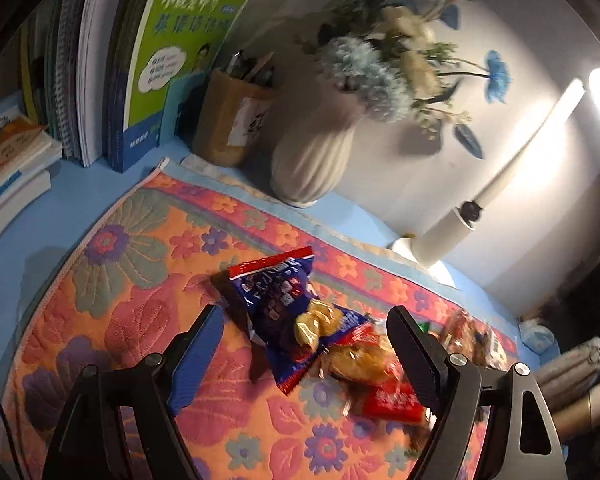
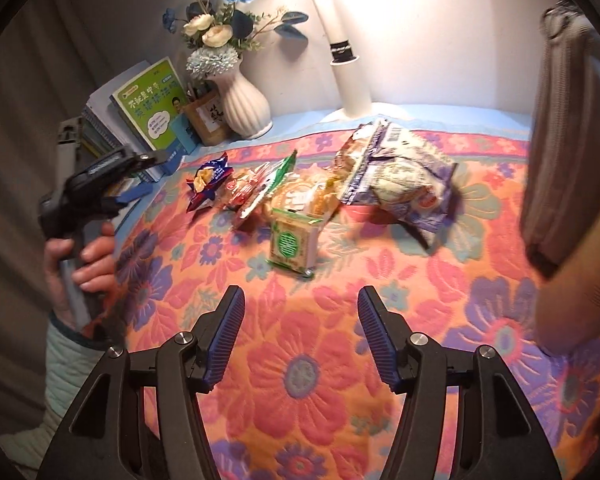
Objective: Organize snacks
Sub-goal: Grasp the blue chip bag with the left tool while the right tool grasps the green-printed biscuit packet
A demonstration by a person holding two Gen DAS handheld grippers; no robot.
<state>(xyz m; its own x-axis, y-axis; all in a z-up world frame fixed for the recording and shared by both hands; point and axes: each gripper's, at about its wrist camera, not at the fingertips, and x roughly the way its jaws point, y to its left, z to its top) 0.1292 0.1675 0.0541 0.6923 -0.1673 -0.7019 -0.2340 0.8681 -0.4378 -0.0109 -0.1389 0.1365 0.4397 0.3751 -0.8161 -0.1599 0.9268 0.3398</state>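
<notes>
R gripper (image 2: 300, 336) jaws apart, empty; snack packets (image 2: 296, 200) ahead on floral cloth (image 2: 300, 380).

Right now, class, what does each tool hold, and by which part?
Nothing. Both the left tool and right tool are open, with no snack gripped.

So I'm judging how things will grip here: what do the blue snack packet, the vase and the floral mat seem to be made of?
Blue snack packet: thin glossy plastic film, probably; it crinkles and shows bright glints, with a clear window.
Vase: likely glazed ceramic; white, ribbed, with a smooth soft sheen, though plastic can't be ruled out.
Floral mat: woven or quilted cloth; matte, with raised, textured flower patterns.
</notes>
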